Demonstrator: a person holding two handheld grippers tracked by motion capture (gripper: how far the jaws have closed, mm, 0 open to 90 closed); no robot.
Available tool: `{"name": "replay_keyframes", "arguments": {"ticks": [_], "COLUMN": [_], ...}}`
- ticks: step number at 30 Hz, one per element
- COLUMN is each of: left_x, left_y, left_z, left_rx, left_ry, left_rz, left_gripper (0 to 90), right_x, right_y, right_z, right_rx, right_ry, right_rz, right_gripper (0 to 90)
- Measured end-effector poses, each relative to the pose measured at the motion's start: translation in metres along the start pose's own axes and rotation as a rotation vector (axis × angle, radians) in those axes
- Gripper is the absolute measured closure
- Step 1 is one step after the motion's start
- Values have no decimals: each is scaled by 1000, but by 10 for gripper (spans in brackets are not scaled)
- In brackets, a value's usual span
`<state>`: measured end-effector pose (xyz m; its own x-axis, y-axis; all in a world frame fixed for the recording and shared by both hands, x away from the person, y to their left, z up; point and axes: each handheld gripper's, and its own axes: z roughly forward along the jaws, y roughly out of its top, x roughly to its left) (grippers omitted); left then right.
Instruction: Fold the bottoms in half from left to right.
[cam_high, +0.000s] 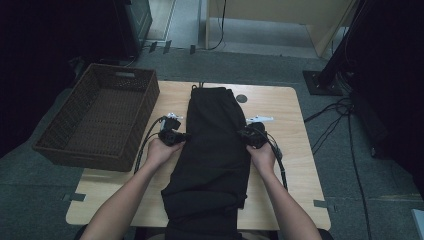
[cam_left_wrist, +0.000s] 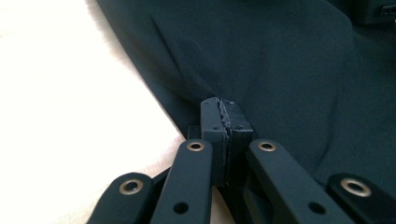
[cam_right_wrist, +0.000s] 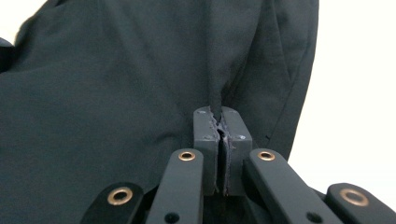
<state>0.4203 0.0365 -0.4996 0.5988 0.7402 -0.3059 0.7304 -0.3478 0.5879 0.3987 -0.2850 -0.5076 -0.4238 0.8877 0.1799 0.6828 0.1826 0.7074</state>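
Lying lengthwise down the middle of the table (cam_high: 290, 165), the folded black garment (cam_high: 212, 150) sits between both tools. Left tool (cam_high: 184, 136) pinches its left edge; right tool (cam_high: 243, 135) pinches a fold at its right edge, jaws pressed together.

Showing now: one black garment (cam_high: 212, 145) lying on one wooden table (cam_high: 295, 145), one brown wicker basket (cam_high: 102, 117) sitting at its left edge, two grippers – left (cam_high: 184, 136), right (cam_high: 243, 134) – two hands holding them.
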Motion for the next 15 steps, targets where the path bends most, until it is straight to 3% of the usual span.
{"name": "replay_keyframes", "arguments": {"ticks": [6, 10, 12, 15], "left_x": [-14, -21, -20, -14], "left_y": [-19, -30, -31, -26], "left_z": [-14, -20, -19, -17], "left_rx": [25, 44, 41, 10], "left_ry": [-30, -37, -24, -42], "left_rz": [36, 49, 46, 1], "left_gripper": [900, 896, 758, 587], "right_x": [9, 14, 14, 11], "right_y": [-23, -37, -41, -39], "right_z": [-17, -30, -33, -34], "right_rx": [9, 21, 11, -15], "right_ry": [42, 70, 72, 75], "right_rz": [-29, -28, -47, -43], "right_gripper": [855, 777, 714, 587]}}
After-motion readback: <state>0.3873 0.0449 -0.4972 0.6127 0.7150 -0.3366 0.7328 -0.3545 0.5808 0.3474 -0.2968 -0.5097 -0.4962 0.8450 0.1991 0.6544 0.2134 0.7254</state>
